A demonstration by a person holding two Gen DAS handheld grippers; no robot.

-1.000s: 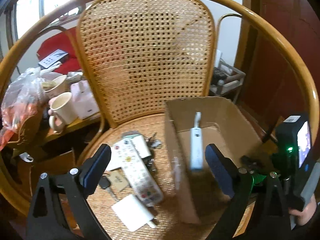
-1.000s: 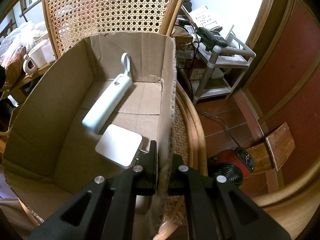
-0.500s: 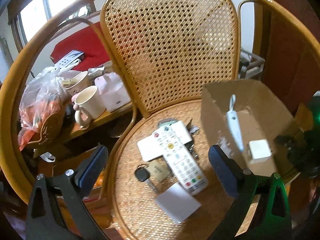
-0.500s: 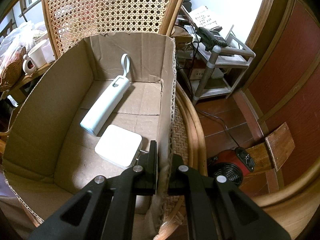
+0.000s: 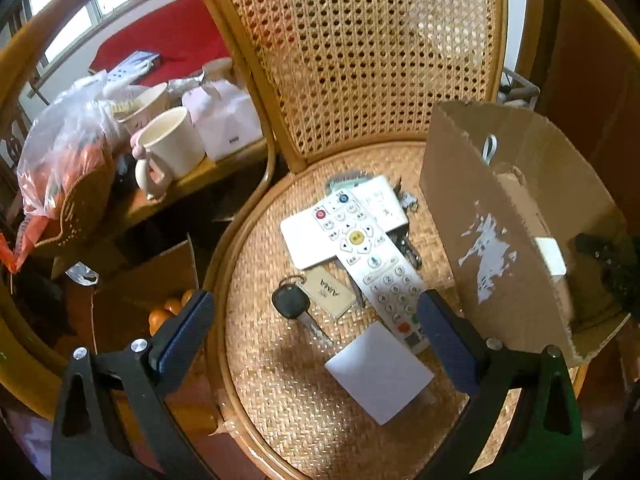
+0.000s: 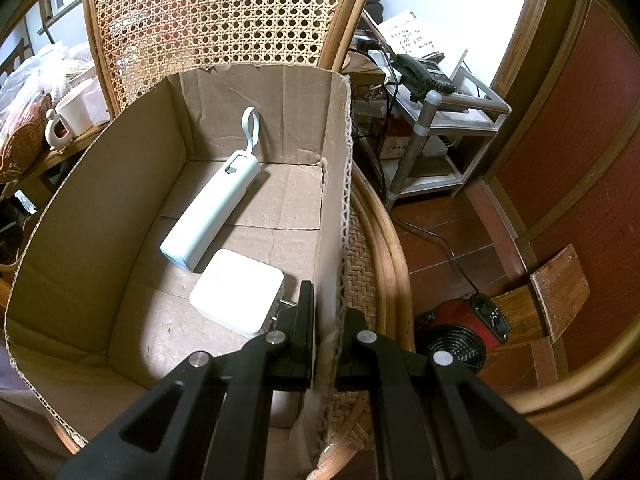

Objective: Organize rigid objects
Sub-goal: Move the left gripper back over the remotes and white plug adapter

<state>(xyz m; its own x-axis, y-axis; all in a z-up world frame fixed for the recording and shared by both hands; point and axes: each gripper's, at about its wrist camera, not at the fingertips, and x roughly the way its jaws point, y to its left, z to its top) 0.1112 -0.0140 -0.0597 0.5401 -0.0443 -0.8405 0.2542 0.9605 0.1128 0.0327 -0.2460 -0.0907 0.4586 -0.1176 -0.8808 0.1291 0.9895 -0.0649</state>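
On the woven chair seat [image 5: 288,392] lie a white remote [image 5: 368,252], a car key [image 5: 294,304] with a tan tag [image 5: 330,290], a white square block [image 5: 380,372] and a white flat card [image 5: 304,236] under the remote. My left gripper [image 5: 314,330] hangs open above them, empty. A cardboard box [image 5: 480,216] stands on the seat's right side. Inside the cardboard box [image 6: 100,200] lie a pale blue power bank [image 6: 212,208] and a white charger [image 6: 238,290]. My right gripper [image 6: 324,328] is shut on the box's right wall.
A side table at the left holds a cream mug [image 5: 168,148], a pink box [image 5: 224,120] and a plastic bag [image 5: 64,148]. Oranges [image 5: 168,308] sit in a box below. A metal shelf with a phone [image 6: 424,72] and a red fan [image 6: 460,336] stand right of the chair.
The left gripper swung away from the box, leftward and down over the seat's loose items, still open. The power bank settled flat in the box. The right gripper stayed put.
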